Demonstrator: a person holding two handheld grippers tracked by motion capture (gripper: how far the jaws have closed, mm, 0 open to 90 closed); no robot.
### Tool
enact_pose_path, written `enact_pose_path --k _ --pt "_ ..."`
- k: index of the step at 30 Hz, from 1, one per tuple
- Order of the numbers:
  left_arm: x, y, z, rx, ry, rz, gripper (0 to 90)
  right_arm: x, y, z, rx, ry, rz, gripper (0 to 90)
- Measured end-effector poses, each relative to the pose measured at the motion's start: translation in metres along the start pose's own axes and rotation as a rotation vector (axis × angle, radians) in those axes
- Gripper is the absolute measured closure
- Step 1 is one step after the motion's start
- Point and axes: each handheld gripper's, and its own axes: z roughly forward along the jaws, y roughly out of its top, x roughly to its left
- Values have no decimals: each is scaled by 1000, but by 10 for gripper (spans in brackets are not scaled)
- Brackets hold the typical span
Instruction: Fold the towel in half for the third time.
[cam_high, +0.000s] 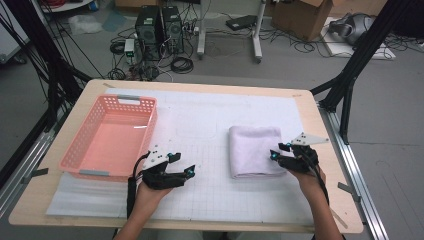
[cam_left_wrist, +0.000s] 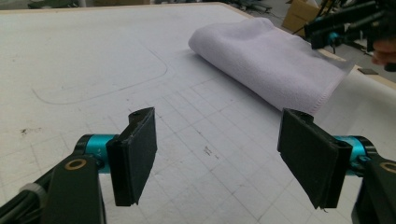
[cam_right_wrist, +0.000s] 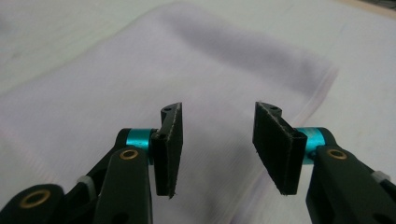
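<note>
Folded towel (cam_high: 255, 151) sits center-right of the high view, and my right gripper (cam_high: 278, 152) hangs at its right edge, jaws apart with nothing pinched. I'd drop low and bite every layer before lifting; left gripper (cam_high: 181, 164) waits wide open at lower left.

— What sort of place is this?

— A lab or robotics workroom. At the top of the high view, two black computer towers (cam_high: 160, 29) stand on a bare grey floor (cam_high: 385, 125), with loose cables (cam_high: 180, 64) coiled around them.

— Anything else?

— Cardboard boxes (cam_high: 300, 17) sit at the upper right, and black frame struts (cam_high: 357, 60) slant down both sides of the frame, like a camera rig. The wooden table (cam_high: 310, 112) at the centre carries a white gridded mat (cam_high: 220, 185), with metal rails (cam_high: 357, 175) running along its edges.

— Not a home, then?

— No: the gear lies on the floor, the wiring is exposed, and the worktop is marked out for measuring.
</note>
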Motion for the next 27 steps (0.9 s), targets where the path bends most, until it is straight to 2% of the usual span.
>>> enact_pose_path --k 1,4,7,12,17,20,23,27 --pt "0 0 0 1 1 3 286 2 -4 -1 11 2 -15 531" --pt "0 0 0 4 1 2 276 4 -18 -1 62 4 -19 549" --pt "-1 0 0 5 5 -1 268 0 -29 -6 76 -5 4 546" --pt "0 0 0 6 8 -1 226 -1 -35 -20 41 0 39 527" --pt "1 0 -1 1 10 3 225 4 -38 -41 -12 -14 38 393" --pt "1 0 -2 -5 8 7 225 5 -43 -53 -33 -28 52 254" --pt "-1 0 -1 -10 4 9 225 5 -48 -63 -64 -25 59 213" --pt "-4 0 2 -3 -5 21 225 8 -51 -75 -92 -66 38 207"
